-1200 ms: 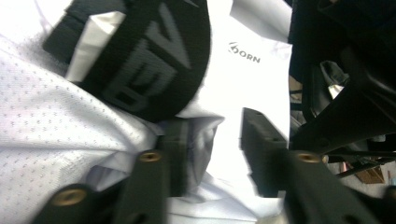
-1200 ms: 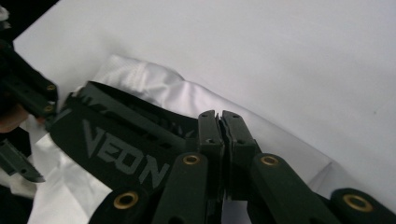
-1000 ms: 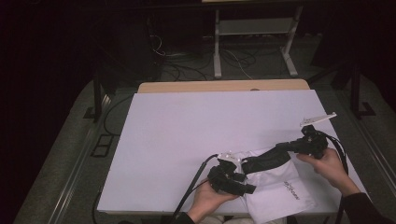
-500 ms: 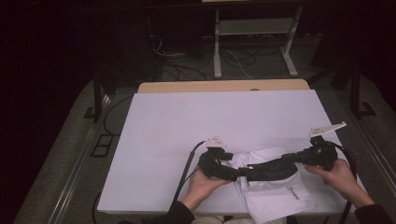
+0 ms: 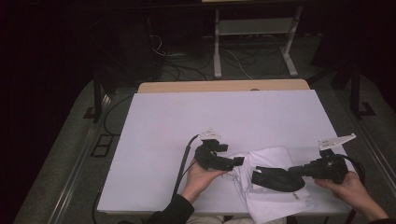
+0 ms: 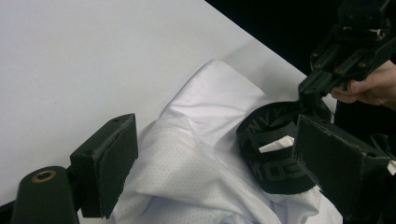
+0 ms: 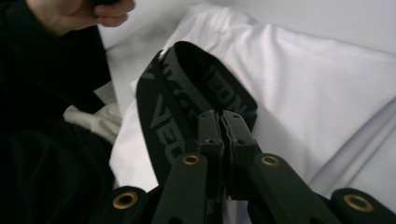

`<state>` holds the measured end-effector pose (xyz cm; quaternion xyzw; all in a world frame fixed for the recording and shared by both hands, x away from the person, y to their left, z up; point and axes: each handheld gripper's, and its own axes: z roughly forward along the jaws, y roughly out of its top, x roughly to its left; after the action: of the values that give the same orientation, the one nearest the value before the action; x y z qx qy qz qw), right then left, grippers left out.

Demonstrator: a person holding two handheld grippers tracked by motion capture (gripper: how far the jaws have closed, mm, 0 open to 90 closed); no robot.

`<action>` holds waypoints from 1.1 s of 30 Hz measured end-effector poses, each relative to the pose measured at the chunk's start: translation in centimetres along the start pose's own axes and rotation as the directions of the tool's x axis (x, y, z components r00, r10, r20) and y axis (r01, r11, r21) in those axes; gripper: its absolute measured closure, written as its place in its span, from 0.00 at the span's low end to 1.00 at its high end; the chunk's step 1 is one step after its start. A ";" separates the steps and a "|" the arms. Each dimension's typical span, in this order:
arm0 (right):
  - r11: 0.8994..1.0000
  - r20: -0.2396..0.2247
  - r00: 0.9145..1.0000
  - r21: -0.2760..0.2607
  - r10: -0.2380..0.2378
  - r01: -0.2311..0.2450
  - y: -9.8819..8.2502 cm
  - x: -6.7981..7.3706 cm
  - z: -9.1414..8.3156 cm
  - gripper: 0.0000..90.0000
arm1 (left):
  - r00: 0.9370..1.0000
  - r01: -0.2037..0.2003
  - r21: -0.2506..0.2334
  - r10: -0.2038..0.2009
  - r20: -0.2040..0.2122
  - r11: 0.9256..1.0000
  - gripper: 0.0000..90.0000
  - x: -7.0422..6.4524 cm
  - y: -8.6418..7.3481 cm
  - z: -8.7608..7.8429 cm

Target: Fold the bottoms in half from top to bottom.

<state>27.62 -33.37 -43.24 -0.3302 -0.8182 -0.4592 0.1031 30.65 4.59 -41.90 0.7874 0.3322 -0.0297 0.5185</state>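
I am looking down at a white-topped table (image 5: 224,121) with a crumpled white mesh fabric garment (image 5: 275,186) lying near its front edge, toward the right. On top of the garment rests a black elastic waistband with grey lettering (image 5: 275,178), folded into a flattened loop.

My right gripper (image 5: 295,171) reaches in from the right, held by a hand (image 5: 348,189) at the table's right front corner. Its jaws are pressed together and pinch the near end of the black waistband; in the right gripper view the two black jaws meet tightly on the band (image 7: 187,107), which runs away from them across the white garment (image 7: 303,84).

My left gripper (image 5: 237,161) sits just left of the garment, carried by a hand (image 5: 201,177) coming up from the bottom edge, with a dark sleeve below it. Its jaws have just been opening and now stand spread wide with nothing pressed between them. In the left gripper view the two black pads frame the bunched garment (image 6: 201,163), and the waistband (image 6: 271,154) lies just beside the right-hand pad; whether it touches that pad I cannot tell. Beyond it the right gripper (image 6: 310,88) holds the band's far end.
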 end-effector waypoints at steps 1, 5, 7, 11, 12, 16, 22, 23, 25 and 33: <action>1.000 -0.012 1.000 0.003 -0.007 0.007 -0.1 0.1 0.0 0.95 | 1.000 0.002 -0.003 -0.002 -0.002 1.000 0.15 0.0 0.0 0.0; 0.999 -0.033 0.999 0.028 -0.014 0.015 -0.8 0.2 -0.1 0.95 | 1.000 0.008 -0.016 -0.008 0.000 1.000 0.15 0.1 0.1 0.1; 0.999 -0.038 0.999 0.040 -0.014 0.016 -1.1 0.3 -0.1 0.95 | 1.000 0.009 -0.021 -0.008 0.005 1.000 0.15 0.1 0.1 0.1; 0.998 -0.044 0.999 0.055 -0.025 0.028 -1.6 0.4 -0.4 0.95 | 1.000 0.006 -0.026 -0.006 0.004 1.000 0.15 0.1 0.2 0.1; 0.998 -0.047 0.999 0.063 -0.023 0.026 -1.7 0.4 -0.5 0.95 | 1.000 0.005 -0.026 -0.005 0.004 1.000 0.15 0.2 0.3 0.1; 0.993 -0.066 0.997 0.102 -0.047 0.053 -2.2 0.8 -0.8 0.95 | 1.000 0.009 -0.030 -0.009 0.006 0.999 0.15 0.2 0.3 0.1; 0.979 -0.079 0.993 0.175 -0.088 0.101 -2.8 1.5 -1.2 0.95 | 1.000 0.004 -0.025 -0.004 0.011 1.000 0.15 0.1 0.4 0.3; 0.976 -0.084 0.992 0.190 -0.089 0.104 -2.8 1.6 -1.2 0.94 | 1.000 0.003 -0.025 -0.003 0.011 1.000 0.15 0.1 0.4 0.3; 0.969 -0.090 0.992 0.224 -0.087 0.105 -3.0 1.8 -1.1 0.93 | 1.000 0.003 -0.028 -0.003 0.013 1.000 0.15 0.0 0.5 0.4; 0.967 -0.124 0.988 0.224 -0.093 0.119 -2.0 2.4 -1.3 0.72 | 1.000 0.002 -0.031 -0.002 0.017 1.000 0.15 0.1 0.5 0.4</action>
<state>24.37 -34.12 -42.71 -0.2452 -0.8755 -0.3836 0.1617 31.13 4.20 -41.72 0.7785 0.3290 -0.0318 0.5335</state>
